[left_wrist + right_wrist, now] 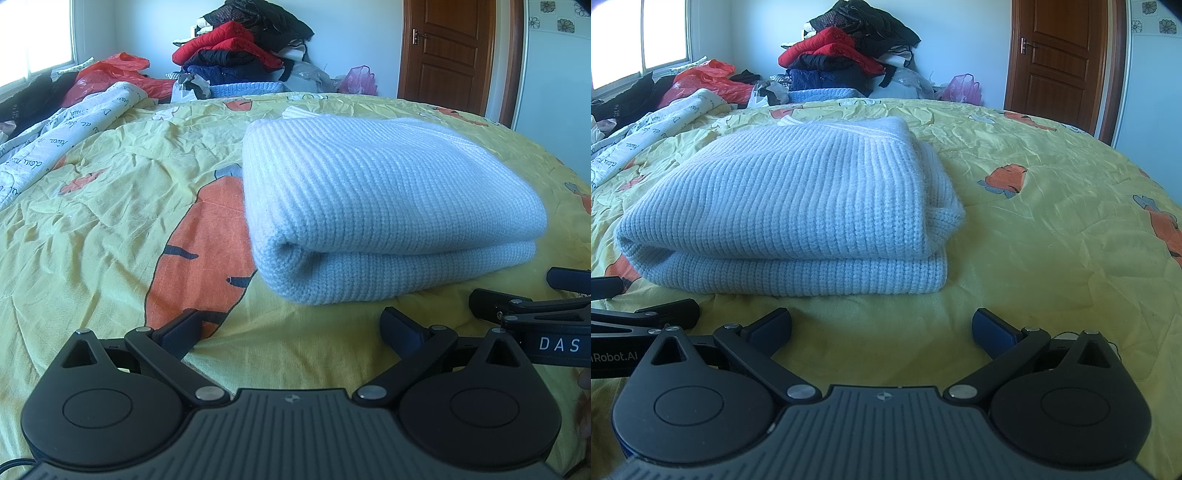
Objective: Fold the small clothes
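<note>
1. Bedroom with a wooden door [448, 51] at back right and a heap of jackets [243, 48] against the far wall; yellow carrot-print quilt [110, 229] as the working surface.
2. Left wrist view: left gripper [291, 326] low over the near edge of the quilt, jaws spread wide and holding nothing. Pale blue knit sweater [373, 192] folded into a thick stack just ahead and slightly right of the jaws, its rounded fold edge facing them, near but apart. Right gripper [524, 302] just beside, at the right margin, also clear of the knit.
3. Right wrist view: right gripper [882, 326] low over the near edge too, jaws spread, empty. Sweater [798, 199] ahead and to the left of the gap, two layers stacked, ribbed hem on top toward the right side; bare quilt [1052, 221] directly ahead on the right. Left gripper [650, 314] at the left margin.
4. Judged step: fold apparently complete, both tools released and backed off. Next move likely calls for either a final squaring of the slightly offset right-hand edges, or setting the stack aside; either needs jaws closed on both layers together to avoid unfolding.
</note>
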The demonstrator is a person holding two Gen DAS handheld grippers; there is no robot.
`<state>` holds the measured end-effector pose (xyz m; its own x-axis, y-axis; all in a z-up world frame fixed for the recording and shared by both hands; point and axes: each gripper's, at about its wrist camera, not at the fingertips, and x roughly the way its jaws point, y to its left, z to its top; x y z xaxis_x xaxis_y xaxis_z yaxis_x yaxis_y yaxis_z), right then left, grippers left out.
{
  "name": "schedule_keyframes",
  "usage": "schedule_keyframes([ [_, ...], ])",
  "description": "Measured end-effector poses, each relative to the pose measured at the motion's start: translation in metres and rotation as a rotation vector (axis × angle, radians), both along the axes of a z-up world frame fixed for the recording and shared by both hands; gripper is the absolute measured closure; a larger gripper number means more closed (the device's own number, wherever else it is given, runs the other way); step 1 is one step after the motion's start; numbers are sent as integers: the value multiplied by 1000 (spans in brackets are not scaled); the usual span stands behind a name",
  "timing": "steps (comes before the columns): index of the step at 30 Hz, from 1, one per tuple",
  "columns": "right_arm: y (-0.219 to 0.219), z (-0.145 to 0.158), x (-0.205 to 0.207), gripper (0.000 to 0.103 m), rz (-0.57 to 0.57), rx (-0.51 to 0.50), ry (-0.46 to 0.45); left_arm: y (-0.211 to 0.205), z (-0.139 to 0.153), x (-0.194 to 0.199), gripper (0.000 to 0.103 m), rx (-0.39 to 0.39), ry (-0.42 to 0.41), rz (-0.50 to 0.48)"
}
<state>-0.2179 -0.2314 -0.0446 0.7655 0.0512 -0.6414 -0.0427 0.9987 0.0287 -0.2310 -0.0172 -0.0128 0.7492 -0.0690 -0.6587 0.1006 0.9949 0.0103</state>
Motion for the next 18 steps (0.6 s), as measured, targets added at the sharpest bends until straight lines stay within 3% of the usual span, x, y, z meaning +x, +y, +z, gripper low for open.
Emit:
schedule_keyframes([
  [18, 0, 0, 0, 1, 1, -3, 4, -1, 1, 1, 0, 5, 10, -4],
])
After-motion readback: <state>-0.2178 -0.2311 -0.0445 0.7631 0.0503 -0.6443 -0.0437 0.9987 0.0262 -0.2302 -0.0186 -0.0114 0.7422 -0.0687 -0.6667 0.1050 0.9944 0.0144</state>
